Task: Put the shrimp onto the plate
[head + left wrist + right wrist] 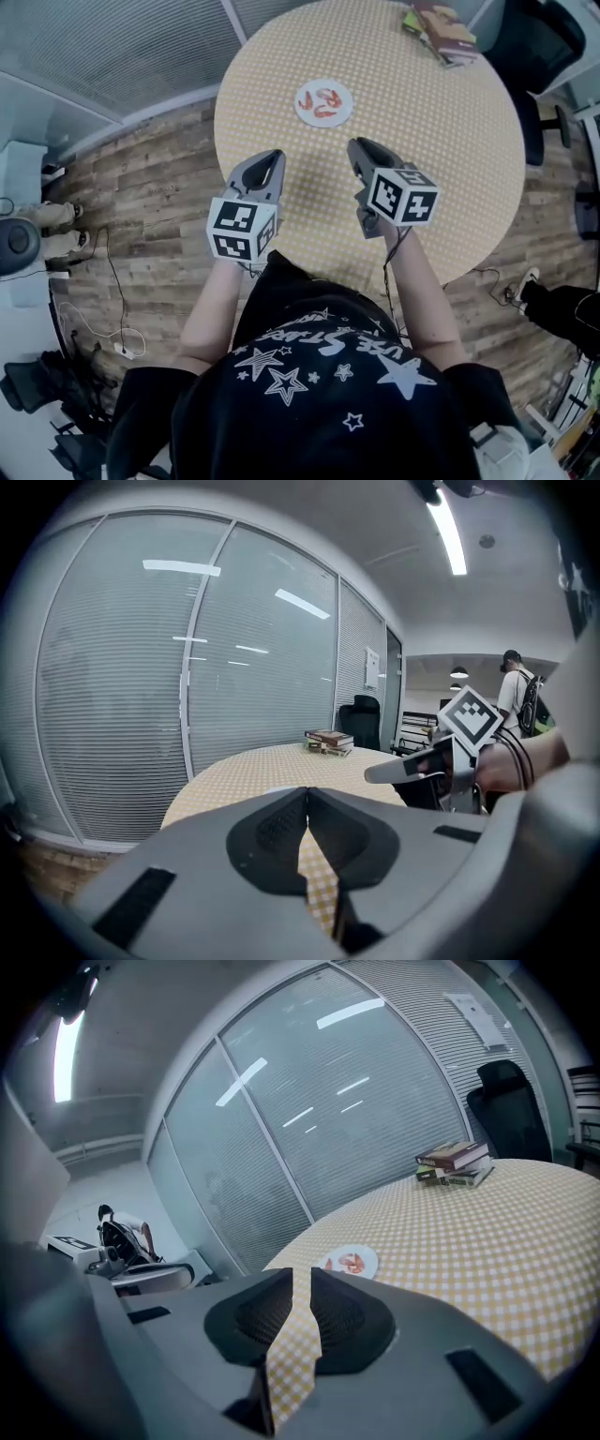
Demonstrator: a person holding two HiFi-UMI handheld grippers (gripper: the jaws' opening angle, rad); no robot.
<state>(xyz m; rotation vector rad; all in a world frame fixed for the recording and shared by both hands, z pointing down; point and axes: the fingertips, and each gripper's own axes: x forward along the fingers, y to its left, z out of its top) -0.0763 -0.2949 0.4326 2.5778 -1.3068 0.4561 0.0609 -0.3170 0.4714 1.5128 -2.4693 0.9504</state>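
Note:
A white plate (324,103) with red-orange shrimp (322,99) on it lies on the far left part of the round table (441,159), which has a yellow checked cloth. Both grippers hover over the table's near side, short of the plate, holding nothing. My left gripper (269,165) has its jaw tips touching (306,791). My right gripper (359,150) shows a narrow gap between its jaws (300,1275), and the plate (349,1262) lies just beyond them. From the left gripper view, the right gripper (398,772) shows at the right and the plate is hidden.
A stack of books (442,30) (328,740) (455,1164) lies at the table's far edge, with a black office chair (539,42) behind it. Glass walls with blinds (375,1101) ring the far side. Cables (108,309) trail on the wooden floor.

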